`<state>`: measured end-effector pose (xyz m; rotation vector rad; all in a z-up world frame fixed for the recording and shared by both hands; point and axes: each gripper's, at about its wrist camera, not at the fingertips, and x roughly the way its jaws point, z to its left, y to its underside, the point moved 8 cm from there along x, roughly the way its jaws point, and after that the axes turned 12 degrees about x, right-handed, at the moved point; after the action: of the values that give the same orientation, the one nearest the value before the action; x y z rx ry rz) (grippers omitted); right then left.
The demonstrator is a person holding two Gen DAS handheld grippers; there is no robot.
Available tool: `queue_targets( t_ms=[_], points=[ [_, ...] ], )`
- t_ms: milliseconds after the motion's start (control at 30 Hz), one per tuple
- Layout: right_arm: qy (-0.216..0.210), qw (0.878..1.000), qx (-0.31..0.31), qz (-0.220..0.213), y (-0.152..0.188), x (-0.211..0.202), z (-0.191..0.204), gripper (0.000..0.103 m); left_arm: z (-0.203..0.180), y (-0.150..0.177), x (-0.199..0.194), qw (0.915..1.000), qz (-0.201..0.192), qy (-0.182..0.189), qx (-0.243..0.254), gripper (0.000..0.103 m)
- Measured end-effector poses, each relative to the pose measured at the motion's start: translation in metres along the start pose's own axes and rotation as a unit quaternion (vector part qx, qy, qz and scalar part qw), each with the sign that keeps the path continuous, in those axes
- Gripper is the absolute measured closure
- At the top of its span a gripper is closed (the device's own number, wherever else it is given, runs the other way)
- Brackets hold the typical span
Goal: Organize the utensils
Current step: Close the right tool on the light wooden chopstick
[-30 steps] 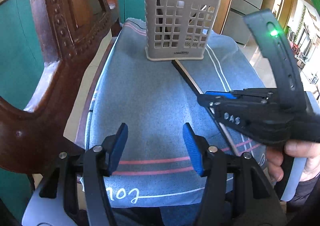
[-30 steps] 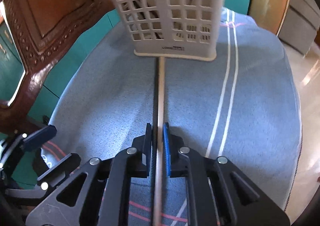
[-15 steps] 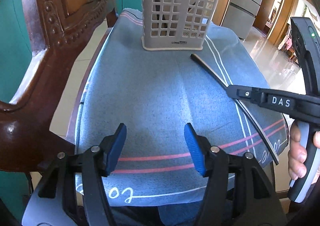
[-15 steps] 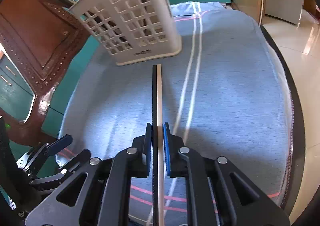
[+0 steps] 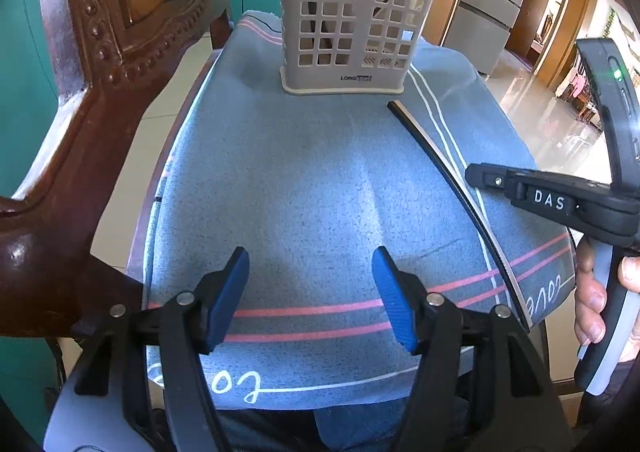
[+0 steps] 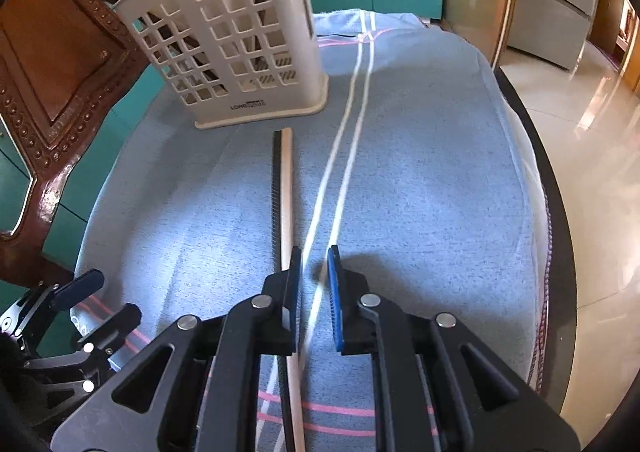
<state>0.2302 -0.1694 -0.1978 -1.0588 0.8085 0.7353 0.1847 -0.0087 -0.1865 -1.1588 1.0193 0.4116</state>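
The right claw has its jaws narrowly parted, gripping nothing; the long thin utensil lies flat on the blue cloth just left of its left finger. The utensil's far end stops just short of the perforated holder, which stands at the far side of the counter. The left claw hangs wide over the cloth's near edge, empty.

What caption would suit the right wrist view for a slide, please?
Right gripper open beside a chopstick lying on the blue cloth, in front of the basket.
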Motion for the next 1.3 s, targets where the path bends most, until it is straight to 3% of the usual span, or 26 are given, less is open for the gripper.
queue_targets(
  t_ms=[267, 400, 667, 867, 933, 1100, 1200, 1300],
  points=[
    [0.018, 1.000, -0.017, 0.000, 0.002, 0.004, -0.001, 0.090, 0.000, 0.001, 0.005, 1.0000, 0.006, 0.001, -0.003, 0.038],
    [-0.025, 1.000, -0.015, -0.008, 0.002, -0.002, 0.008, 0.089, -0.002, 0.000, 0.005, 1.0000, 0.007, 0.001, 0.001, 0.038],
    [0.038, 0.999, -0.033, -0.003, 0.004, 0.004, 0.000, 0.089, -0.003, 0.000, 0.006, 1.0000, 0.007, -0.001, 0.004, 0.037],
    [-0.021, 0.999, -0.028, -0.009, 0.005, -0.005, 0.006, 0.089, -0.004, 0.001, 0.007, 1.0000, 0.009, 0.001, 0.002, 0.036],
    [-0.013, 0.999, -0.047, 0.002, 0.009, 0.000, 0.012, 0.089, -0.005, 0.001, 0.008, 0.9999, 0.010, 0.002, 0.004, 0.036],
    [-0.001, 1.000, -0.016, 0.003, 0.004, 0.004, 0.004, 0.089, -0.005, 0.002, 0.008, 0.9999, 0.010, 0.001, 0.005, 0.036],
    [-0.002, 1.000, -0.031, 0.004, 0.005, 0.004, 0.004, 0.088, -0.004, 0.002, 0.008, 0.9999, 0.010, 0.001, 0.002, 0.036],
    [0.047, 0.996, -0.079, -0.007, 0.009, 0.009, 0.011, 0.087, -0.005, 0.003, 0.010, 0.9999, 0.013, 0.003, 0.002, 0.035]
  ],
)
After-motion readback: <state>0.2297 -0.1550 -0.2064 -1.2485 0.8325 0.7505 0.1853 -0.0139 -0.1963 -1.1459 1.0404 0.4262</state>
